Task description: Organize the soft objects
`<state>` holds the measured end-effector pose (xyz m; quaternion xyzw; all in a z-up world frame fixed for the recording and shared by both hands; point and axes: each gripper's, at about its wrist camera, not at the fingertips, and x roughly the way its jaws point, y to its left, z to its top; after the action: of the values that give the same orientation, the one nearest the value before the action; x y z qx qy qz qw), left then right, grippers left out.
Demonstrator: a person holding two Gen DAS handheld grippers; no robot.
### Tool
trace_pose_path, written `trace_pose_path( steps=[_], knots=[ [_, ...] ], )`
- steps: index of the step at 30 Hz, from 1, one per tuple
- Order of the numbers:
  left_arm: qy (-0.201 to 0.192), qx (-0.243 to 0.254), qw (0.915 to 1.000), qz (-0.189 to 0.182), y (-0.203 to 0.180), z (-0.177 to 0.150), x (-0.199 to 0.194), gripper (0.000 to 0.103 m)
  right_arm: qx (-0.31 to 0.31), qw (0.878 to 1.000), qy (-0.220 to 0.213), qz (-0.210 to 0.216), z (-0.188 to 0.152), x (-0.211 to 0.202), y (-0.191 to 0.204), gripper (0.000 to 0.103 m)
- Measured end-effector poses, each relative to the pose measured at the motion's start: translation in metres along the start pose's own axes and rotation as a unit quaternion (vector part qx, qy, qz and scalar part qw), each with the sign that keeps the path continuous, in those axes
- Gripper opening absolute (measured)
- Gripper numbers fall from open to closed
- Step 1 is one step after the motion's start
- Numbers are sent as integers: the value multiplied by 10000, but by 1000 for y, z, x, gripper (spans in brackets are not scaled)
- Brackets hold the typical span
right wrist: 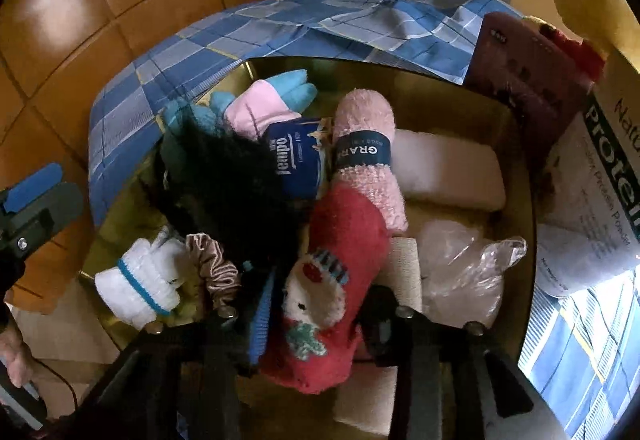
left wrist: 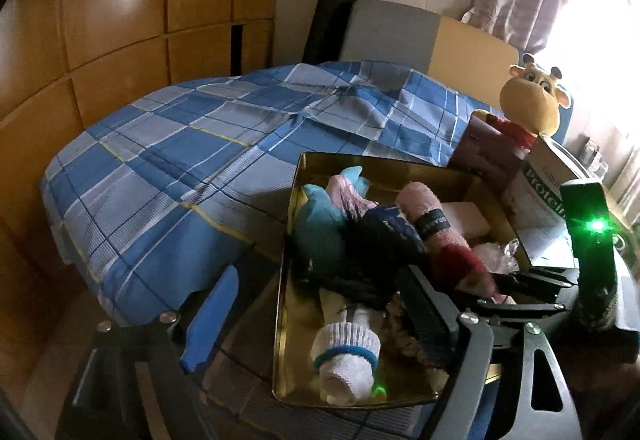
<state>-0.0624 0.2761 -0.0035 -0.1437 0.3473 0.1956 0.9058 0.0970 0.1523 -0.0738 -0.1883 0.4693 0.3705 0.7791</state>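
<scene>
A gold tin point(left wrist: 288, 280) holds several soft things: a white sock with a blue stripe point(left wrist: 348, 352), a black furry piece point(right wrist: 224, 176), a pink and blue glove point(right wrist: 264, 100), a banded pink towel roll point(right wrist: 368, 144) and a scrunchie point(right wrist: 216, 268). A red sock with a bear face point(right wrist: 340, 240) lies on the pile between the fingers of my right gripper point(right wrist: 320, 312). The jaws stand slightly apart and the sock looks unsqueezed. My left gripper point(left wrist: 318, 316) is wide open. Its blue pad point(left wrist: 212, 320) is outside the tin's left wall, and the other finger is over the socks.
The tin sits by a bed with a blue checked cover point(left wrist: 180, 144). Beside the tin, to its right, are a protein box point(left wrist: 540, 184), a maroon case point(left wrist: 488, 148) and a giraffe plush point(left wrist: 532, 100). A wooden wardrobe point(left wrist: 100, 20) runs along the left. A clear plastic bag point(right wrist: 468, 272) lies in the tin.
</scene>
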Motion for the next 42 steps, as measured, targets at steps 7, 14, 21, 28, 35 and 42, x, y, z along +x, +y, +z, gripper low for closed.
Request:
trace_pose_path(
  steps=[7, 14, 21, 28, 35, 42],
  knots=[
    [-146, 50, 9999, -60, -8, 1, -9, 94, 202, 9989, -414, -55, -10, -29, 4, 43],
    [-261, 155, 9995, -85, -23, 0, -19, 103, 546, 9914, -1096, -464, -29, -68, 5, 43],
    [-302, 365, 9989, -59, -45, -7, -26, 103, 977, 9788, -1461, -1056, -49, -85, -4, 43],
    [-430, 604, 9972, 58, -63, -12, -31, 103, 1275, 9723, -1533, -1220, -61, -90, -17, 43],
    [-450, 647, 9968, 157, -69, -14, -32, 103, 1294, 9692, -1635, -1309, -64, -94, -19, 43],
    [-426, 580, 9973, 150, -68, -14, -32, 103, 1297, 9691, -1642, -1305, -66, -96, -19, 43]
  ],
)
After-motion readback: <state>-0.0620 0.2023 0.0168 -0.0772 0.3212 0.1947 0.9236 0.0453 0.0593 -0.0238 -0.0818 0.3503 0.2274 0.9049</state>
